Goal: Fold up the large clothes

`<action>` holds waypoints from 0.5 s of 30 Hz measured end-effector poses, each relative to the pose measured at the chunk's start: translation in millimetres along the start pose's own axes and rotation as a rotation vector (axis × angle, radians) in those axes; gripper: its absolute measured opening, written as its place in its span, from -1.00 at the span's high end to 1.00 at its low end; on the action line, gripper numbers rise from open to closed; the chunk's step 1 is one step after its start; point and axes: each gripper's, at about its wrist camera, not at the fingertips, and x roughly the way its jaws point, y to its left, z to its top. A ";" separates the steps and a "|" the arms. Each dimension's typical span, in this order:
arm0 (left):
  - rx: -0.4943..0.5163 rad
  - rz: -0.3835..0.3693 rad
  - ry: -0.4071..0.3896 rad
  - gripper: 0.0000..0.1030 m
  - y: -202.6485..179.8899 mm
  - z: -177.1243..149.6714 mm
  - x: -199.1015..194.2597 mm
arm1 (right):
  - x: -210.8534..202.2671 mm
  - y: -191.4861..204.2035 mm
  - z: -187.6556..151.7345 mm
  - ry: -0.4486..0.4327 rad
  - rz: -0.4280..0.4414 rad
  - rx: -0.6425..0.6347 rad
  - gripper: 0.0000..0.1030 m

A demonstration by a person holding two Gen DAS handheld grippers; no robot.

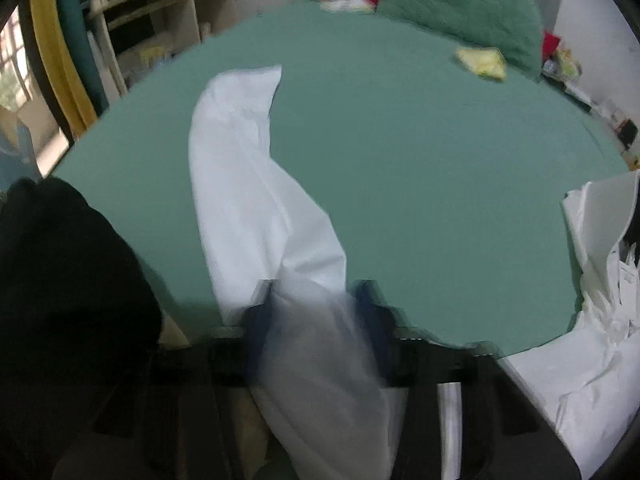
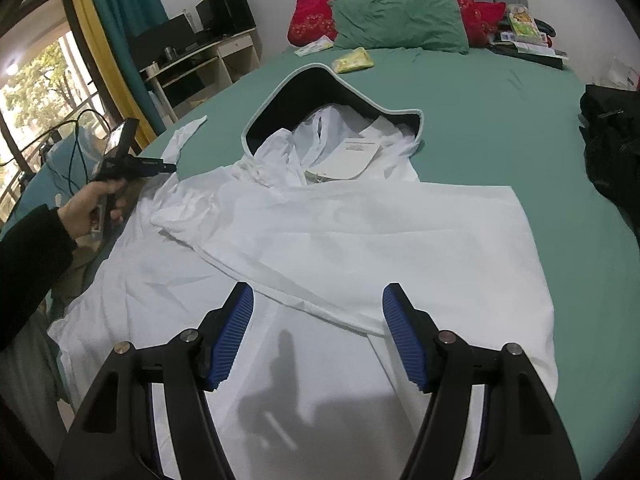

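**White hooded jacket spread on my bed**

My white hooded jacket [image 2: 320, 248] lies face up on the green sheet, dark-lined hood [image 2: 320, 96] open toward the pillows. One sleeve [image 1: 248, 184] stretches out, its cuff end pinched between my left fingers.

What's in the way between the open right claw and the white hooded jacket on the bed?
Nothing visible. The right claw hangs open directly over the white hooded jacket, with only bare fabric between its blue pads. The left claw is off to the side, shut on the sleeve.
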 end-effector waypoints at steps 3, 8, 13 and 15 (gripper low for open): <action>-0.015 -0.078 0.003 0.95 -14.1 -11.1 -16.8 | -2.0 2.9 -0.2 -0.004 0.002 -0.014 -0.31; 0.046 -0.252 0.068 0.95 -67.3 -46.3 -69.5 | -16.3 2.2 3.1 -0.042 -0.003 -0.023 -0.31; 0.096 -0.407 0.153 -0.08 -89.7 -67.8 -104.4 | -29.7 -5.5 3.5 -0.066 -0.018 -0.008 -0.31; 0.098 -0.399 0.105 -0.10 -77.2 -60.4 -113.7 | -30.5 -8.7 3.1 -0.064 -0.019 -0.003 -0.31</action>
